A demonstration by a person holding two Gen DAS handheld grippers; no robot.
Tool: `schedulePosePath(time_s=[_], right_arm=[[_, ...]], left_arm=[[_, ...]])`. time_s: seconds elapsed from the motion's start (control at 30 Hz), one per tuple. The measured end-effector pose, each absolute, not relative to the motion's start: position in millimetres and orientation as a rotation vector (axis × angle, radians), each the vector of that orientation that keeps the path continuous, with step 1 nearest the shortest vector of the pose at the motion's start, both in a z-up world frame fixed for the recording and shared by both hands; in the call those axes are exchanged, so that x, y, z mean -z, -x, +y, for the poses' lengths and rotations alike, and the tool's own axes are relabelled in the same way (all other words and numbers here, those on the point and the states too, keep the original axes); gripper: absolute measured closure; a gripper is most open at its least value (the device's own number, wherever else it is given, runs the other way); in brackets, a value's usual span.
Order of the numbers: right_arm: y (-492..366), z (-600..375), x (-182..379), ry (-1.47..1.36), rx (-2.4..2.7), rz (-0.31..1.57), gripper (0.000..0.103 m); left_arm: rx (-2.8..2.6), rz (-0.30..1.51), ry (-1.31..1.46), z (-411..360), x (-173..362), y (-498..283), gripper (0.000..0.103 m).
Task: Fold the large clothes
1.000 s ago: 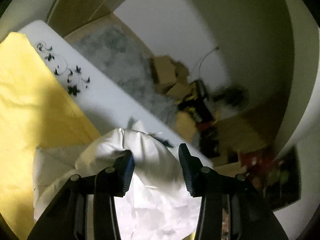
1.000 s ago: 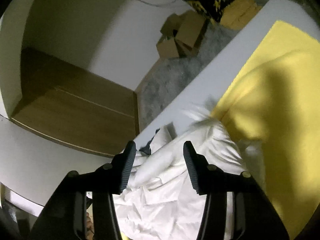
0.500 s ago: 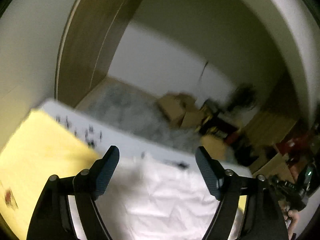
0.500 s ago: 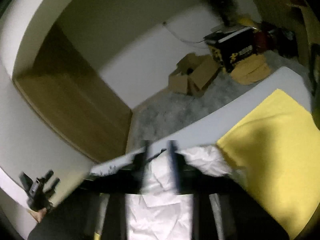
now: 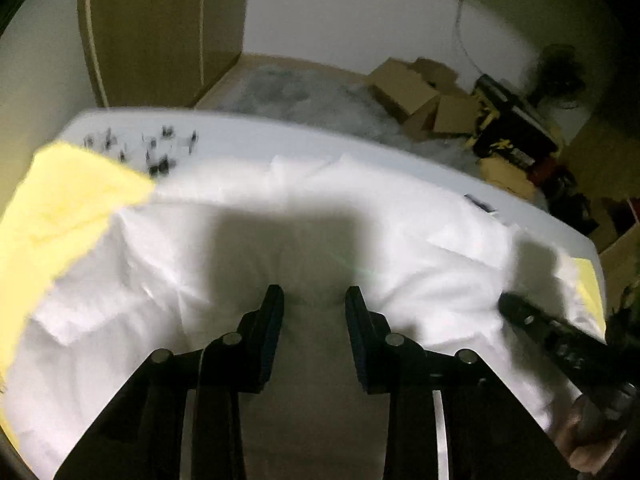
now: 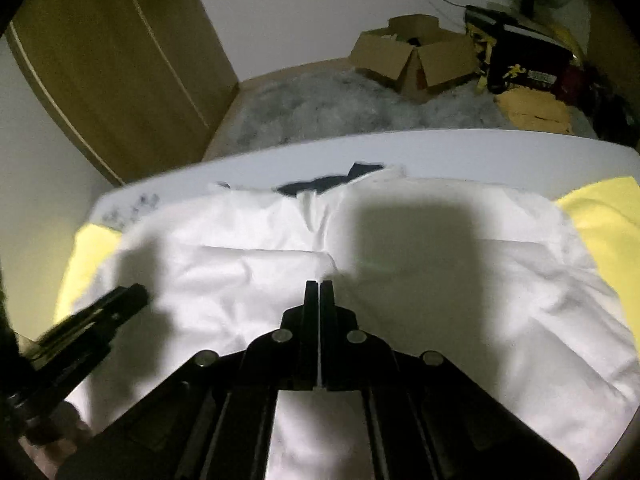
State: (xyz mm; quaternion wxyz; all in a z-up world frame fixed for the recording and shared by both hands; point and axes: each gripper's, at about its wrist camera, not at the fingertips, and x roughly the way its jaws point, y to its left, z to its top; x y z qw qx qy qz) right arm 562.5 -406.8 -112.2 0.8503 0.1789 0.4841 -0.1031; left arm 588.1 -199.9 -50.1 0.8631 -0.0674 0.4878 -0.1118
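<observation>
Both claws have dropped onto our crumpled white cotton garment (image 5: 400, 240): left claw (image 5: 314, 294) closing, parted (empty); right claw (image 6: 320, 286) shut, empty; we smooth outward.

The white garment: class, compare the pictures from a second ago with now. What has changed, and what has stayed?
The white garment, bunched between both tools before, now lies spread flat. The left tool let go and has just been closing, nothing between its pads. The right tool has shut empty. The yellow sheet stays underneath.
</observation>
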Motion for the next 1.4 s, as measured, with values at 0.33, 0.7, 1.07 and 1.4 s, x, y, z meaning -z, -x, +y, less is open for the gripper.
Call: schedulePosePath(time_s=[0.33,0.7,1.07,1.4], right_arm=[[-488,-409,94,-0.389,0.152,0.946,0.103],[-423,-394,126,-0.352,0.202,1.026,0.103],[-376,-377,107,-0.287,0.169,0.991,0.103],[-383,-358,97,-0.358,0.105,1.005,0.097]], left_arm=[[0.265,0.842,0.132,-177,27,-531,0.073],[0.192,0.922,0.002,-175,64,-503,0.08],[0.3,1.019,0.211,-125,53,-479,0.081],[0.32,1.07,0.36,-71,57,-471,0.091]])
